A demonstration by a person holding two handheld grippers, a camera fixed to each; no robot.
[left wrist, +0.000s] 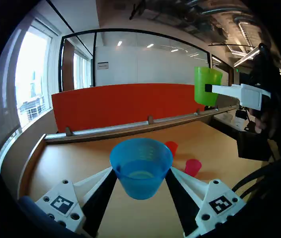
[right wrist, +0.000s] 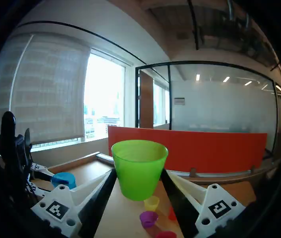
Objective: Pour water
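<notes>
My left gripper (left wrist: 141, 178) is shut on a blue cup (left wrist: 141, 166), held upright above the wooden desk (left wrist: 81, 166), with some liquid showing low inside it. My right gripper (right wrist: 139, 178) is shut on a green cup (right wrist: 139, 168), also upright and raised well above the desk. In the left gripper view the green cup (left wrist: 207, 85) hangs high at the right, clamped by the white right gripper (left wrist: 219, 89) that a hand holds. In the right gripper view the blue cup (right wrist: 64, 179) sits lower at the left, in the left gripper.
Small cups stand on the desk: a red one (left wrist: 172, 147) and a pink one (left wrist: 193, 166); the right gripper view shows a yellow one (right wrist: 151, 203), a purple one (right wrist: 148, 218) and a red one (right wrist: 172, 214). An orange divider panel (left wrist: 120, 105) backs the desk. Windows lie left.
</notes>
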